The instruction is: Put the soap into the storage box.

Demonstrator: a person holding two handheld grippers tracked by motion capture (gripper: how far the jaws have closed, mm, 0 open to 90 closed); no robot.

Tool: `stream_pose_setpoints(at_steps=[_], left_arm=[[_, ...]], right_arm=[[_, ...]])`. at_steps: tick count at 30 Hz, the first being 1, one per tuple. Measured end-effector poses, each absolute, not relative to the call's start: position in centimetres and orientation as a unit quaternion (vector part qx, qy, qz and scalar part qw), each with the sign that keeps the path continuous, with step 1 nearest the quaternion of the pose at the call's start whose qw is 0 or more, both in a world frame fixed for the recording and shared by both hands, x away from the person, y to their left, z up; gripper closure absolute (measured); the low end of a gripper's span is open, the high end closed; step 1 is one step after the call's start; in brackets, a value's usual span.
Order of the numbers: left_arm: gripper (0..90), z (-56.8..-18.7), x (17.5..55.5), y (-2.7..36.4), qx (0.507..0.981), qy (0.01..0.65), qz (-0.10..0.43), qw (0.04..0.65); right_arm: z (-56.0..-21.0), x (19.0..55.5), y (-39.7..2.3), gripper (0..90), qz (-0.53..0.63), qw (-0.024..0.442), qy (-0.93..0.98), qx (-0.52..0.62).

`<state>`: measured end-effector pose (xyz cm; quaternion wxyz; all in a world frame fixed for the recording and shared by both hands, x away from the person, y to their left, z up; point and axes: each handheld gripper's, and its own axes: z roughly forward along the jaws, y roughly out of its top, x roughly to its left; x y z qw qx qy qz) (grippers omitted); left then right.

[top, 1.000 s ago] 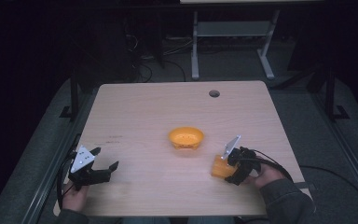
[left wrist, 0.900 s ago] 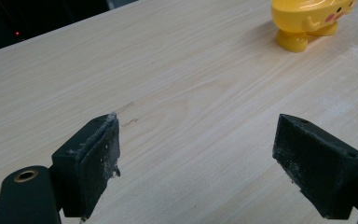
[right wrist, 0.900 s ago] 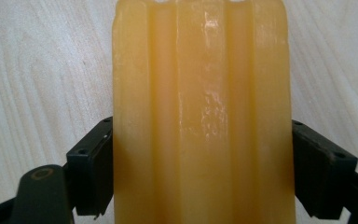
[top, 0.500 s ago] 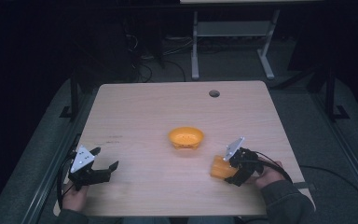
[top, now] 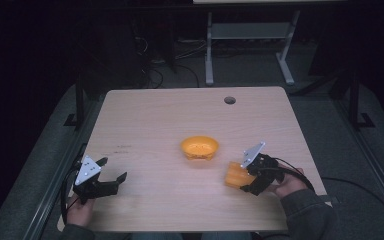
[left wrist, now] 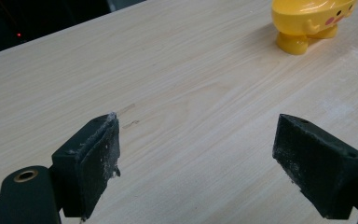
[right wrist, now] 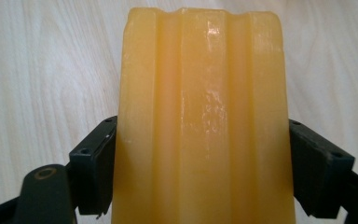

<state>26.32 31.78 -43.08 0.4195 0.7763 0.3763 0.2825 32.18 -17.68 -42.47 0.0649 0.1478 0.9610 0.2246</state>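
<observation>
The right gripper [right wrist: 200, 172] has its fingers closed against a glossy, translucent orange ridged block [right wrist: 203, 116]. The left gripper [left wrist: 198, 163] hovers over the worktop [left wrist: 168, 70], fingers wide apart, holding nothing

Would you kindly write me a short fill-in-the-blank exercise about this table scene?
1. The right gripper is shut on a ribbed ____ block.
2. The left gripper has its fingers ____.
3. The yellow bowl stands on the wooden ____.

Missing words: orange; open; table
</observation>
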Motion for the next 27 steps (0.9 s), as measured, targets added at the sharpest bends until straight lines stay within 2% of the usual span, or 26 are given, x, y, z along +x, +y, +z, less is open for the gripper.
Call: stream_pose_setpoints(at_steps=[27], left_arm=[[14.2, -42.9, 26.3, 31.9, 0.772, 0.380, 0.283, 0.424]], right_arm=[[-38.9, 35.5, -15.0, 20.9, 0.257, 0.068, 0.957, 0.116]])
